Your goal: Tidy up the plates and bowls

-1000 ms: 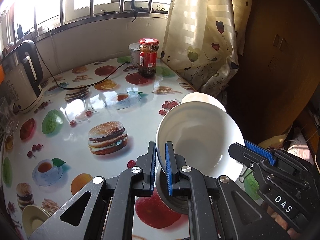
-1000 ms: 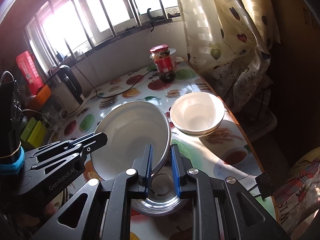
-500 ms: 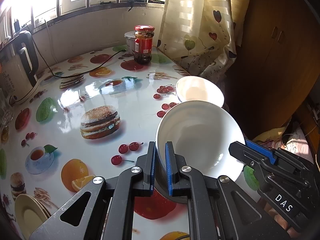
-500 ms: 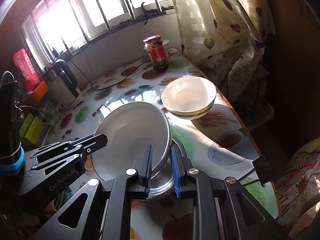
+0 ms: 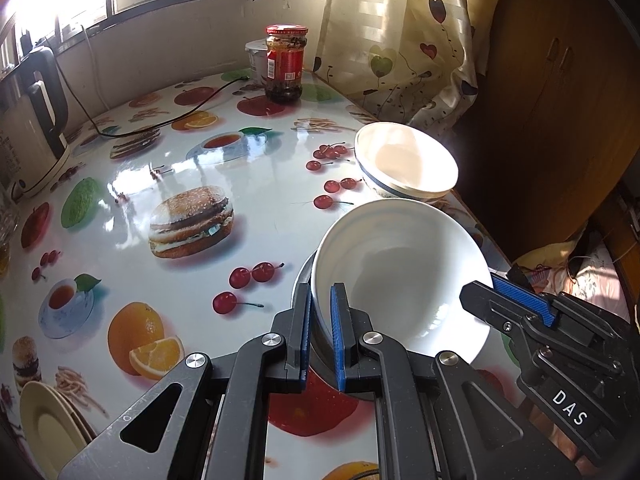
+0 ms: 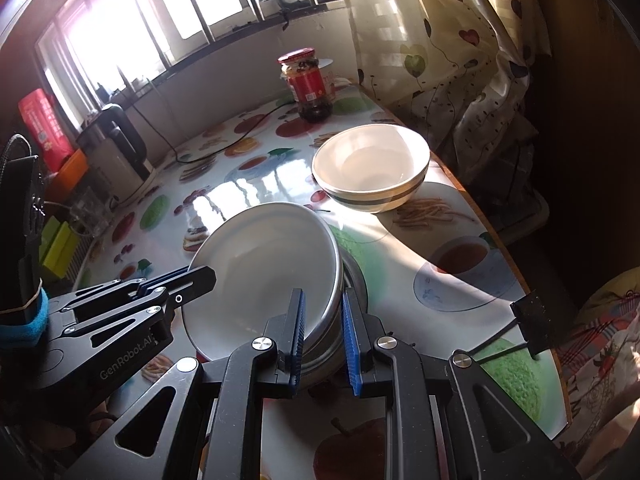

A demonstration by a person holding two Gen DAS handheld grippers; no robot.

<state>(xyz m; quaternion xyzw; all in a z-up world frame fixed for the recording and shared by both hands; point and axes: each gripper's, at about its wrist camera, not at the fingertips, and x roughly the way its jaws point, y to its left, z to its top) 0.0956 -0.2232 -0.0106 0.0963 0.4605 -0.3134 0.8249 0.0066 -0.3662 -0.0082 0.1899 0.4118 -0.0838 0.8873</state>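
Left wrist only: stacked plates, burger print

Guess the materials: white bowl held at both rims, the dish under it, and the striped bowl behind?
White bowl: likely glazed ceramic; smooth, opaque, soft sheen. Dish under it: looks like stainless steel; grey, mirror-like rim, though mostly hidden. Striped bowl: probably glazed ceramic, cream with a dark band outside and a glossy inside.

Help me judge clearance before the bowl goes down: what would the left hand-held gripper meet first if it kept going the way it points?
Probably the metal dish under the white bowl that the left hand-held gripper pinches, then the table. Depth is unclear.
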